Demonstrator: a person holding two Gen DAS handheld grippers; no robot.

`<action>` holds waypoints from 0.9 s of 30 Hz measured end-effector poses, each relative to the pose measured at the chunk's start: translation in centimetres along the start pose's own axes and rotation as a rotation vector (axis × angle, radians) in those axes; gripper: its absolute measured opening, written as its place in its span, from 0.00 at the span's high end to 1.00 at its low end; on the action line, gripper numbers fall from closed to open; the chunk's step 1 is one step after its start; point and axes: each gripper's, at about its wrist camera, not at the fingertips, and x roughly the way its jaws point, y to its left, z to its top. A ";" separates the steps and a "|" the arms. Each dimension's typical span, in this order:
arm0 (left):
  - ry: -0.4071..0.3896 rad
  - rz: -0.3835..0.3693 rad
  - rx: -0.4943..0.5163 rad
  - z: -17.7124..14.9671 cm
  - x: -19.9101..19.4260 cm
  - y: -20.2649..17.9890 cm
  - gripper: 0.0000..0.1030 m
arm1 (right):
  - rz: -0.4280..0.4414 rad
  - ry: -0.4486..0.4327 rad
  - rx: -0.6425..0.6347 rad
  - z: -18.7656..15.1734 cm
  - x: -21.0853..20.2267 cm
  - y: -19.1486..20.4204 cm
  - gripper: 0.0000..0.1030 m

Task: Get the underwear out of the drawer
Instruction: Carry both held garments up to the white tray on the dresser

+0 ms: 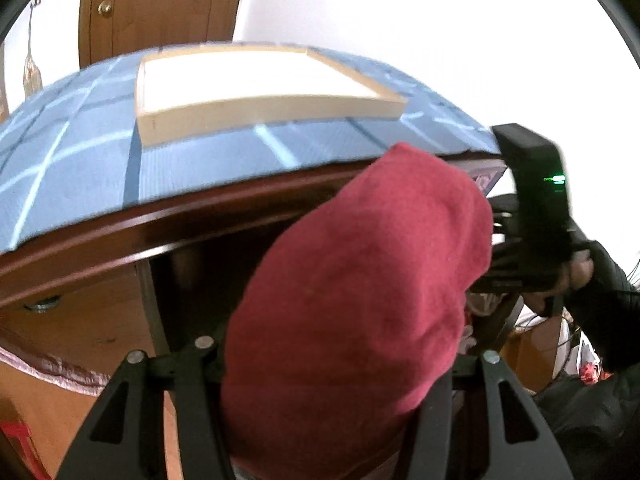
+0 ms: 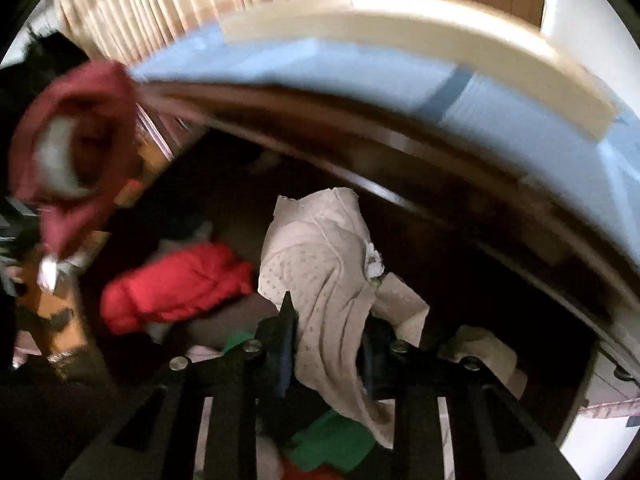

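Down in the open drawer [image 2: 460, 240], the right gripper [image 2: 328, 344] has its jaws pinched on a beige dotted pair of underwear [image 2: 320, 264], the cloth bunched between the pads and trailing below them. Just left of that beige piece lies a bright red garment [image 2: 176, 288], and nearer than it a green scrap [image 2: 332, 444] peeks out among the heap.

Over on the left gripper [image 1: 332, 360], the jaws are clamped on a dark red pair of underwear [image 1: 360, 300], held up above the drawer, level with the dresser's wooden top edge [image 1: 160, 220]. To the right of that red bundle, a hand [image 1: 576, 276] grips the other tool's black body [image 1: 536, 200].

Beyond the edge, a blue checked cloth [image 1: 80, 160] covers the top, and a pale shallow wooden tray [image 1: 260, 88] sits on it. Farthest back, a wooden door [image 1: 160, 4].
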 end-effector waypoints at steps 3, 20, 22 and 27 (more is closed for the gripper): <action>-0.050 0.004 -0.003 0.8 -1.2 -0.3 0.49 | 0.041 -0.099 0.013 -0.1 -3.5 0.6 0.73; -0.317 0.202 -0.288 7.6 -1.4 3.0 0.49 | 0.039 -0.637 0.436 4.4 -11.3 -3.6 0.73; -0.321 0.206 -0.312 8.3 -0.6 3.3 0.49 | 0.034 -0.646 0.513 4.8 -10.1 -4.4 0.73; -0.365 0.219 -0.311 9.9 -1.0 2.9 0.49 | 0.021 -0.679 0.563 6.3 -8.1 -4.0 0.73</action>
